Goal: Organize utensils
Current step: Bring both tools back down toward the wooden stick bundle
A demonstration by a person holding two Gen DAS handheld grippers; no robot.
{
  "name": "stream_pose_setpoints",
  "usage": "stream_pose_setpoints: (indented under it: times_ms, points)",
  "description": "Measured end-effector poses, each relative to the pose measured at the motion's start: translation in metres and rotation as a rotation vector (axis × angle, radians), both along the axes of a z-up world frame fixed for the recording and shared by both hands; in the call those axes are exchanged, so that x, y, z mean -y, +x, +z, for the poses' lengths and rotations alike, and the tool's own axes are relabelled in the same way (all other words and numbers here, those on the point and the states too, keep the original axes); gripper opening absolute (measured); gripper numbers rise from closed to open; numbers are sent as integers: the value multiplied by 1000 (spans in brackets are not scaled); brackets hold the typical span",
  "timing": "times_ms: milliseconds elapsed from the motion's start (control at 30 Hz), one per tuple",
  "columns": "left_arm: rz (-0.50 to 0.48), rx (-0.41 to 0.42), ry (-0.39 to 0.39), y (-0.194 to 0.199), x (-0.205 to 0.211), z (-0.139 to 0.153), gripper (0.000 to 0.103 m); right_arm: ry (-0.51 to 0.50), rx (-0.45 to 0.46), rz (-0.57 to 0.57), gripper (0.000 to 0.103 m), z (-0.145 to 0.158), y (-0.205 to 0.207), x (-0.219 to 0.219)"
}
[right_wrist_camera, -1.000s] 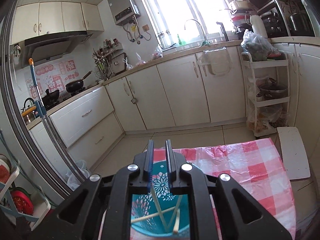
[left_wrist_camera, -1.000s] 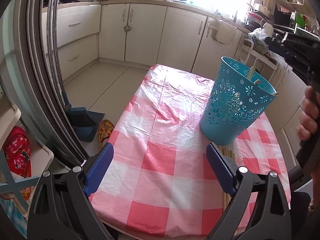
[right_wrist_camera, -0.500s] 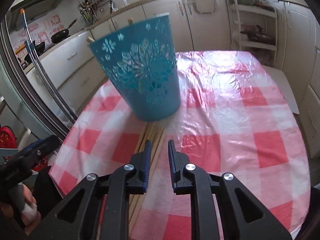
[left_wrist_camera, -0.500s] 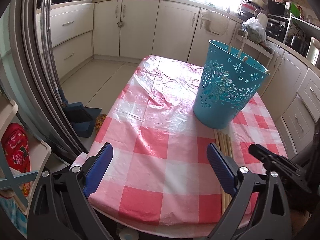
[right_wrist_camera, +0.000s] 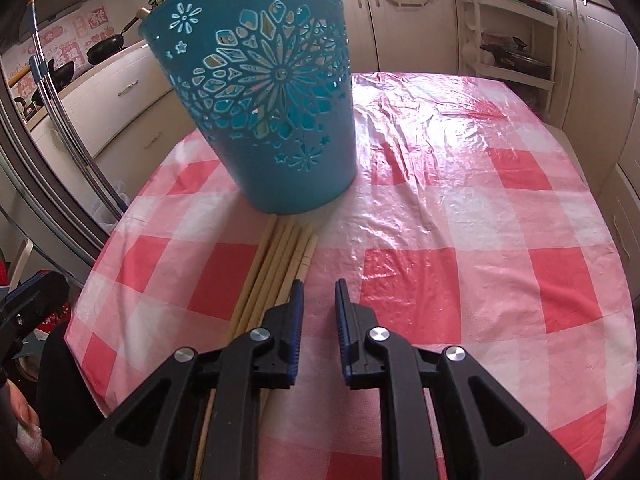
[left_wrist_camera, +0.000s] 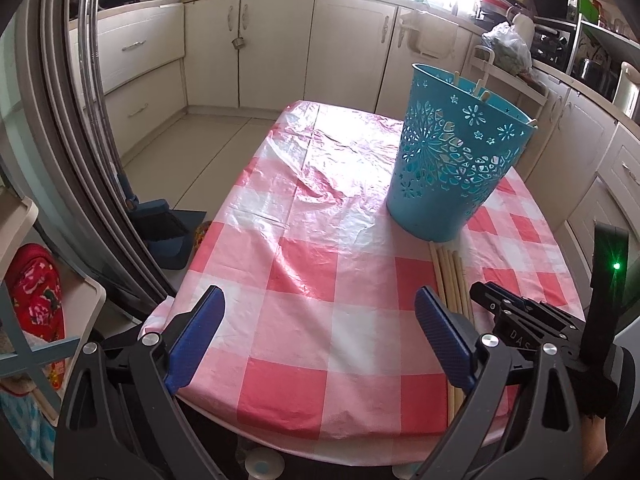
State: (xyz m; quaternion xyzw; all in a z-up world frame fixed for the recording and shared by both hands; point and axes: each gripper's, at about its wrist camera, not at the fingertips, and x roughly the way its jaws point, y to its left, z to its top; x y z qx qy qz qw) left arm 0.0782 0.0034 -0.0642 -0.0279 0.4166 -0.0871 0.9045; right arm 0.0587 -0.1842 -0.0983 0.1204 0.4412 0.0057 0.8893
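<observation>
Both tongs hold nothing: left gripper (left_wrist_camera: pixel 316 336) gapes wide; right gripper (right_wrist_camera: pixel 318 294) stands narrowly parted, its casing lettered "DAS". Blue cutout basket (right_wrist_camera: pixel 264 92) holds a few chopsticks. More chopsticks (right_wrist_camera: pixel 276 264) lie bundled on the checked tablecloth (right_wrist_camera: pixel 460 208) against the basket's foot, just left of the right gripper.

One blue perforated basket (right_wrist_camera: pixel 264 104) stood on the checked surface (right_wrist_camera: pixel 460 280). About five or six wooden chopsticks (right_wrist_camera: pixel 276 268) lay side by side in front of it; the exact number was hard to tell. At least three more sticks (left_wrist_camera: pixel 482 96) poked above the basket's rim.
</observation>
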Motion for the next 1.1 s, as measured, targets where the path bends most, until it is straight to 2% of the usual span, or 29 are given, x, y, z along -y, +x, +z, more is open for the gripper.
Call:
stream_pose_setpoints:
  times_ms: [133,300,500,733,867,1100]
  points:
    - [-16,-7,13,-4,5,0,92,-27,1,16,16,-1,-1,-5]
    - [-17,-23,27,-5,7,-2,92,-56,-6,10,4,-2,-3,-2]
    - [-57,-75,72,4,22,-20,92,-70,7,-4,4,-3,-9,10]
    - [-130,-127,106,24,60,-42,92,-16,23,-16,4,-4,-12,25]
    - [-150,-124,123,38,79,-47,92,73,23,-14,6,-4,-12,30]
    - [-179,-133,141,56,95,-56,92,107,25,2,6,-3,-10,28]
